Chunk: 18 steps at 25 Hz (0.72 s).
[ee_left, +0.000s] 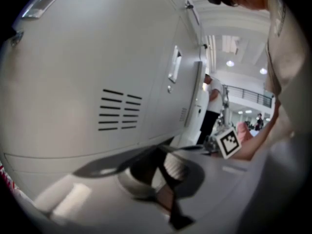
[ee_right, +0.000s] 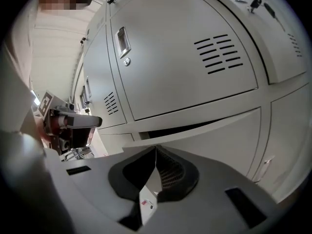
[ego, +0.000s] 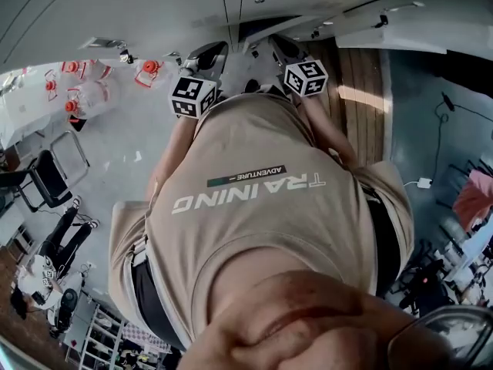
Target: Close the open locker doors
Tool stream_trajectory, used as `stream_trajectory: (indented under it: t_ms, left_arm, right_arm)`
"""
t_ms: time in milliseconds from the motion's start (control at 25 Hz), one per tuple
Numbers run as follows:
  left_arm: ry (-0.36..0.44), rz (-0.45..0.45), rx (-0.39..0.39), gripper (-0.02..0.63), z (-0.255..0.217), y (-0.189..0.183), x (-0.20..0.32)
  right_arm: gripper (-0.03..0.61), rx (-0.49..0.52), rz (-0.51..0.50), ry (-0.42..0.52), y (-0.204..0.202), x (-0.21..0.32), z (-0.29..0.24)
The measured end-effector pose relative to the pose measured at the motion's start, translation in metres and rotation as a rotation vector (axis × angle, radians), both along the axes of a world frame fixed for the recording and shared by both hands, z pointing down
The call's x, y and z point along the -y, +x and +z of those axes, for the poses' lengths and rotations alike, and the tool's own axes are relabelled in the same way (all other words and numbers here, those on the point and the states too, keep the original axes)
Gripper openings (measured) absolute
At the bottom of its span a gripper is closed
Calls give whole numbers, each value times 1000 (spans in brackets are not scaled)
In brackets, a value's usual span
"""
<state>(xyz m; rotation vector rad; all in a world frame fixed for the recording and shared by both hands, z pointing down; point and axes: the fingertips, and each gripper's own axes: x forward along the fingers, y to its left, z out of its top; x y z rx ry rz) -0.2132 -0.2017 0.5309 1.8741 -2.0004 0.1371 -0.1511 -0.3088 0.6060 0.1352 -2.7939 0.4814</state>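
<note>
Just ahead, lower locker door [ee_right: 209, 143] ajar.

Locker fronts [ee_right: 170, 67] block close ahead; one lower door [ee_right: 219, 145] stands slightly ajar.

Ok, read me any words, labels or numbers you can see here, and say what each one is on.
"TRAINING": large pale letters on the person's tan shirt, upside down in the head view.
"ADVENTURE": small print on a dark strip on that shirt.
Marker cubes: square patterns, no letters.
Sticker on the right gripper: too small to read.
Locker doors: no readable text.
</note>
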Motion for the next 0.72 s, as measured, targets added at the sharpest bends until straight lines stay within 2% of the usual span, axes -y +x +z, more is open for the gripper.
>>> stream_trajectory:
  t_ms: [360,560,720]
  left_arm:
    - [-16,-80,-5,0,16,-10,18]
    - [-22,-97,-18,0,21,-12,22]
    - [-31,-77,-11,0,18,-11,23]
  right_arm:
    - [15,14,-91,14,-32,10,6]
    - [15,13,-94,16,-41,15,8]
    - [15,16,-75,9,-44,18,8]
